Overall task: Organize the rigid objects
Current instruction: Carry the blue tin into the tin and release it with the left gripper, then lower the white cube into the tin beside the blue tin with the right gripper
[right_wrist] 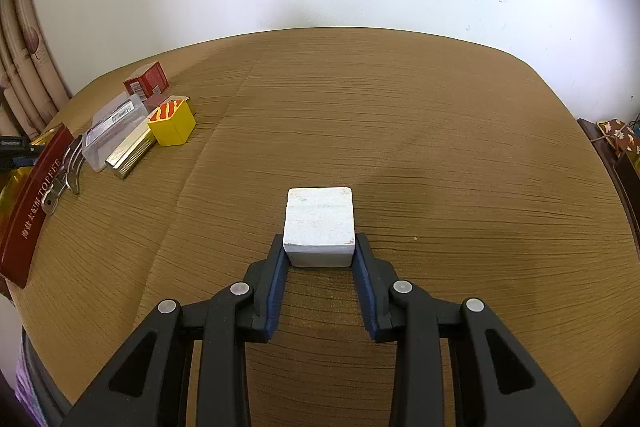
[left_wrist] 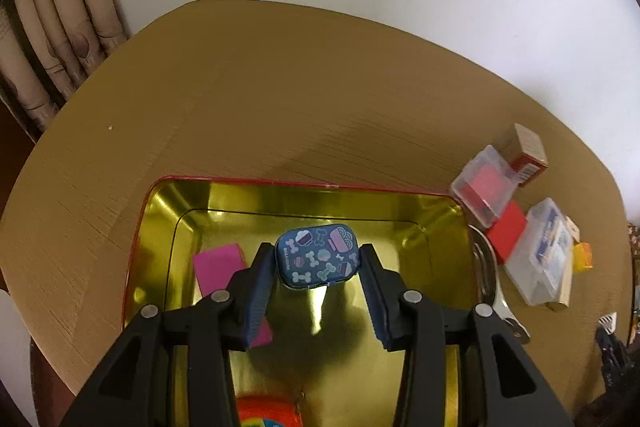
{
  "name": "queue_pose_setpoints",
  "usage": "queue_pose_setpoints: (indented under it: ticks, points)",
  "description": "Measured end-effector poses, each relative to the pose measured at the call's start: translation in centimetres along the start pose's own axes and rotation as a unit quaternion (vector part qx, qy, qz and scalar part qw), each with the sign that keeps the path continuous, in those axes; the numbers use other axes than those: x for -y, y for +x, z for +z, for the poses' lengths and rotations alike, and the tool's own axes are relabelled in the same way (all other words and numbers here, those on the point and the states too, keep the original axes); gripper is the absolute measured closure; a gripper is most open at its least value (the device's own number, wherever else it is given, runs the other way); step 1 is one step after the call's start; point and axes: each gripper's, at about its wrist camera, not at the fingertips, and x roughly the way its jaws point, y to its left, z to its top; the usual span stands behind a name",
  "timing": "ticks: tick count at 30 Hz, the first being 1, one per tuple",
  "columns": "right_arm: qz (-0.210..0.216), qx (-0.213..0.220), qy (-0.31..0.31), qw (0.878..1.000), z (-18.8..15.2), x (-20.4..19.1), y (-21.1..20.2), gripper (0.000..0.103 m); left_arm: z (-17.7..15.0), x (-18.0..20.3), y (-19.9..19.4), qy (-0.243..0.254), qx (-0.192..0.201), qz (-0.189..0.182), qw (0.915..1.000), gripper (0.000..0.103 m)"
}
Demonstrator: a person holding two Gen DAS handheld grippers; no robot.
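Observation:
My left gripper (left_wrist: 318, 259) is shut on a small blue tin (left_wrist: 317, 255) printed with bones and bowls, and holds it above the open gold-lined tin box (left_wrist: 168, 211) with a red rim. A pink block (left_wrist: 219, 267) lies inside the box, and an orange object (left_wrist: 266, 411) shows at the bottom edge. My right gripper (right_wrist: 320, 247) is shut on a white cube (right_wrist: 319, 227) that rests on or just above the brown tablecloth (right_wrist: 440, 131).
Right of the box lie clear plastic cases (left_wrist: 484, 185), a red block (left_wrist: 507, 231), a red-and-tan carton (left_wrist: 527, 155) and a metal tool (left_wrist: 494, 283). In the right wrist view a yellow cube (right_wrist: 172, 125), a gold bar (right_wrist: 130, 153) and the box's red "TOFFEE" side (right_wrist: 36, 207) sit at left.

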Motion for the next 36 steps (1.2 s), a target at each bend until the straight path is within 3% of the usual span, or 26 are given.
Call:
queue_pose_setpoints:
  ticks: [10, 13, 17, 24, 28, 36]
  points:
    - [0.0, 0.0, 0.0, 1.0, 0.0, 0.0, 0.0, 0.072, -0.5, 0.5, 1.0, 0.034, -0.01, 0.057, 0.9977, 0.059]
    - [0.0, 0.0, 0.0, 1.0, 0.0, 0.0, 0.0, 0.072, -1.2, 0.9, -0.2, 0.019, -0.009, 0.043, 0.9989, 0.059]
    - [0.0, 0.0, 0.001, 1.0, 0.1, 0.0, 0.0, 0.072, -3.8, 0.6, -4.8, -0.005, 0.023, -0.009, 0.9997, 0.059]
    - [0.001, 0.0, 0.001, 1.0, 0.1, 0.0, 0.0, 0.072, -9.9, -0.3, -12.0, -0.058, 0.095, -0.067, 0.9915, 0.056]
    - [-0.004, 0.0, 0.001, 1.0, 0.1, 0.1, 0.0, 0.074, -13.2, -2.1, -14.1, -0.082, 0.12, -0.052, 0.988, 0.054]
    - [-0.035, -0.004, -0.008, 0.999, 0.0, -0.7, -0.3, 0.075, -18.3, -6.5, -15.0, -0.116, 0.119, -0.028, 0.9857, 0.054]
